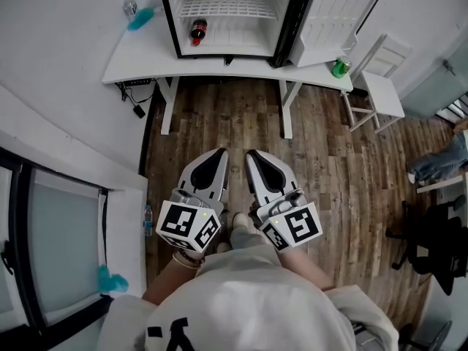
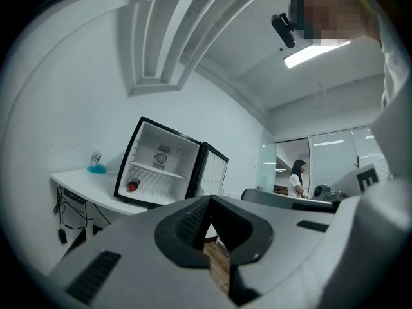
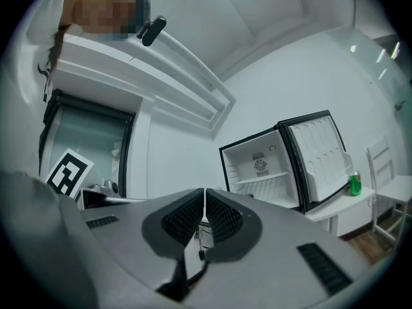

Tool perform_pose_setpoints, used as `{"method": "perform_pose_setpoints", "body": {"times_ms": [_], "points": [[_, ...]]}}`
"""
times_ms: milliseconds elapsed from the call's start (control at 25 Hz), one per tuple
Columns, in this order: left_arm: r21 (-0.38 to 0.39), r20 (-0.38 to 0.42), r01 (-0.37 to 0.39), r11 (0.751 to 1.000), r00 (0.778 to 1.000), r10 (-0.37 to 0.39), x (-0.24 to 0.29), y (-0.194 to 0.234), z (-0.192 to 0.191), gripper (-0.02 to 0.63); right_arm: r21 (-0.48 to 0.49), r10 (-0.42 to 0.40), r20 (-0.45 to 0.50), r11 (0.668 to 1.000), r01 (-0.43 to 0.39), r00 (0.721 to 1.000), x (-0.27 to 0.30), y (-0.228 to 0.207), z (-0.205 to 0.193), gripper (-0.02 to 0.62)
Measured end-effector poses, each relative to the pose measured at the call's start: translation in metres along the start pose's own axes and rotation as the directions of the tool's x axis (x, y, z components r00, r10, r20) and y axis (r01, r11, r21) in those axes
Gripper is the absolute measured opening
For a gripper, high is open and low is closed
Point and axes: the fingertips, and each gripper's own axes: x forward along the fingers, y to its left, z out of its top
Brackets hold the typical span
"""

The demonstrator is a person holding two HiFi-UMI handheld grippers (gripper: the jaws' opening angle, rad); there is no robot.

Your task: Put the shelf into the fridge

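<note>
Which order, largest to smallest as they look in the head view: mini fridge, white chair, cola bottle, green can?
1. mini fridge
2. white chair
3. cola bottle and green can: too alike to rank.

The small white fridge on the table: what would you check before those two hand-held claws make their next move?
1. Door of the small white fridge open: ok, it stands wide open.
2. White wire shelf inside: ok, it spans the upper part of the fridge. Fully seated: cannot tell.
3. Dark bottle with red label out of the shelf's way: ok, it lies on the fridge floor below the shelf.
4. Left gripper free: ok, jaws shut, nothing between them.
5. Right gripper free: ok, jaws shut, nothing between them.
</note>
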Motion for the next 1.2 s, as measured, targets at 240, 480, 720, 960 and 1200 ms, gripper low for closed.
{"method": "perform_pose_setpoints", "body": {"times_ms": [240, 480, 720, 960, 1200], "points": [[0.010, 0.012, 0.025, 1.000, 1.000, -0.025, -0.041, -0.014, -0.006, 0.006, -0.005, -0.011, 0.009, 1.000, 0.011, 1.000, -0.030, 0.037, -0.007, 0.032], [-0.049, 0.030, 0.064, 0.997, 0.998, -0.062, -0.060, -0.021, -0.011, 0.006, 0.009, -0.006, 0.003, 1.000, 0.006, 1.000, -0.043, 0.057, -0.016, 0.032], [-0.006, 0.052, 0.055, 0.998, 0.997, -0.055, -0.064, -0.022, 0.002, 0.006, -0.032, 0.018, 0.022, 0.999, -0.018, 1.000, -0.038, 0.068, -0.001, 0.034], [-0.027, 0.078, 0.067, 0.997, 0.995, -0.065, -0.071, -0.024, 0.007, 0.006, -0.072, 0.049, 0.005, 0.996, -0.049, 0.999, -0.037, 0.079, -0.003, 0.032], [-0.017, 0.084, 0.078, 0.997, 0.994, -0.076, -0.077, -0.027, 0.009, 0.006, -0.060, 0.039, 0.011, 0.997, -0.039, 0.999, -0.042, 0.086, -0.002, 0.032]]}}
